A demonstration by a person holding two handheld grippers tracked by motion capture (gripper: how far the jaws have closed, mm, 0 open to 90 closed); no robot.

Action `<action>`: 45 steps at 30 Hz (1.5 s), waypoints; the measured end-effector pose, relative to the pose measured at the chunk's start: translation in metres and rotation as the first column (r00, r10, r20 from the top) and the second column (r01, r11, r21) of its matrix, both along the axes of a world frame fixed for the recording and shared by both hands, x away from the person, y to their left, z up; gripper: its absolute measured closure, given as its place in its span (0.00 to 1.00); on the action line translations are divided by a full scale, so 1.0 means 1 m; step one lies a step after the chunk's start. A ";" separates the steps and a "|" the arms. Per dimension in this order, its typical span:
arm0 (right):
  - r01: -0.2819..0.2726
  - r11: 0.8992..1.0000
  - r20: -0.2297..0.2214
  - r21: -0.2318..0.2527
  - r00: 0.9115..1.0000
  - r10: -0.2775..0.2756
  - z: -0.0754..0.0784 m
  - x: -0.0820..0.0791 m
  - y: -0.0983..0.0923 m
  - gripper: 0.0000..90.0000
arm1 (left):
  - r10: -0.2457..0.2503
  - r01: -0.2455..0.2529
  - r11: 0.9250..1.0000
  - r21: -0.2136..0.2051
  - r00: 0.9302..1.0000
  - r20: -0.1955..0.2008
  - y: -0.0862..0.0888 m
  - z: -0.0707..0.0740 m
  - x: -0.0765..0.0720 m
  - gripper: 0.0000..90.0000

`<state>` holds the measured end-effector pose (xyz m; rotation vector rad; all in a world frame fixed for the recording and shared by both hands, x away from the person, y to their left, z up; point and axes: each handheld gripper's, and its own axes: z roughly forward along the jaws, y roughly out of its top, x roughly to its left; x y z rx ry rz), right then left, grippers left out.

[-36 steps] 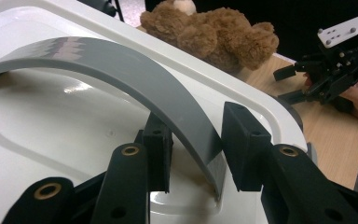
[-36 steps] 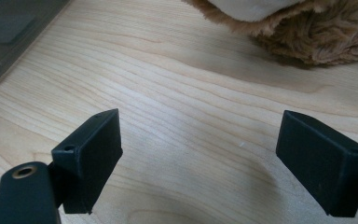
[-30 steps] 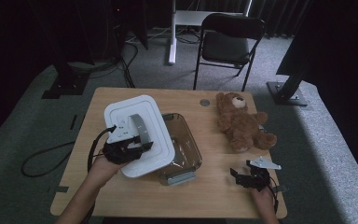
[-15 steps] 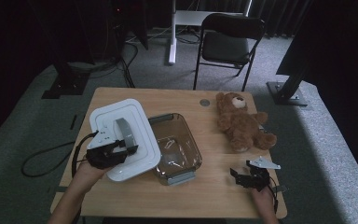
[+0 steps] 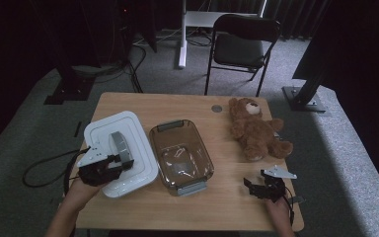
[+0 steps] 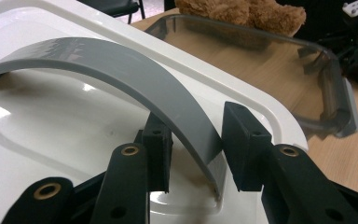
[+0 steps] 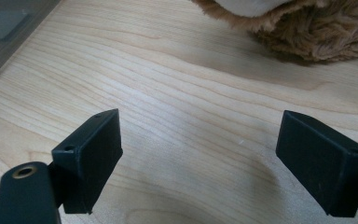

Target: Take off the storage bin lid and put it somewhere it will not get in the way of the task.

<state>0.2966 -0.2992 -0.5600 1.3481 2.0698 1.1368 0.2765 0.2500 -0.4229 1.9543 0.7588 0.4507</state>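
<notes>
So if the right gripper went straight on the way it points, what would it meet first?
Probably the teddy bear: the right gripper, jaws open over bare table, faces it, though depth is unclear.

Brown teddy bear [image 5: 254,129] lying at two o'clock on the wooden counter [image 5: 187,106], small round grey disc [image 5: 216,108] just beside its head. Black folding chair [image 5: 241,44] at twelve o'clock beyond, on grey carpet [image 5: 24,128].

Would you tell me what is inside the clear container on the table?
The clear container looks empty; the wood of the table shows through its bottom. The white lid lies beside it, covering none of it.
</notes>
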 end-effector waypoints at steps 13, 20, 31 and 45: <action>0.000 1.000 -0.001 -0.004 1.000 0.000 0.000 0.000 0.000 0.15 | 0.004 -0.004 1.000 -0.001 0.997 -0.075 0.015 -0.047 0.010 0.71; 0.000 1.000 0.000 -0.003 1.000 0.000 0.000 0.000 0.000 0.15 | -0.012 0.012 1.000 -0.003 0.995 -0.100 0.012 -0.065 0.018 0.71; -0.002 1.000 0.002 -0.002 1.000 0.002 0.000 0.000 0.000 0.15 | -0.024 0.024 1.000 -0.001 0.990 -0.139 0.005 -0.093 0.034 0.70; -0.003 1.000 0.003 -0.001 1.000 0.003 0.000 0.000 0.000 0.15 | -0.024 0.032 0.999 0.037 0.978 -0.206 -0.003 -0.115 0.048 0.67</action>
